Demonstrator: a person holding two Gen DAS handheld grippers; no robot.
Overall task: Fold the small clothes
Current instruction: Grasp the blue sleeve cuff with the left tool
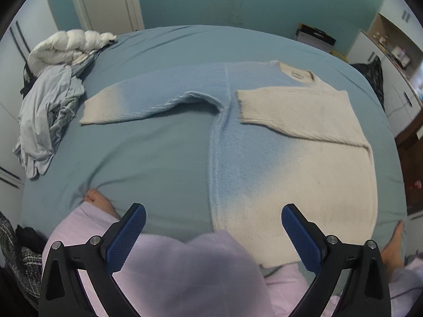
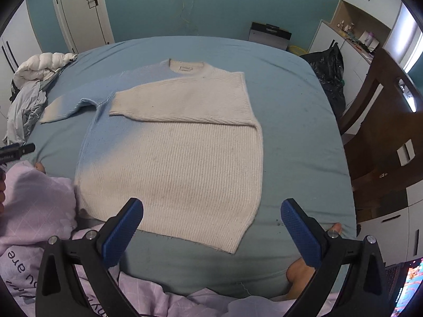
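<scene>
A cream-and-blue knit sweater (image 2: 171,153) lies flat on a bed (image 2: 296,137) w/ blue sheet, one sleeve (image 2: 179,100) folded across its chest, the other sleeve (image 1: 127,103) stretched out to the side. Left tongs (image 1: 213,235) and right tongs (image 2: 212,229) hover above the hem end, both spread wide, holding nothing. Crumpled clothes pile (image 1: 50,100) sits at far-left corner.
</scene>
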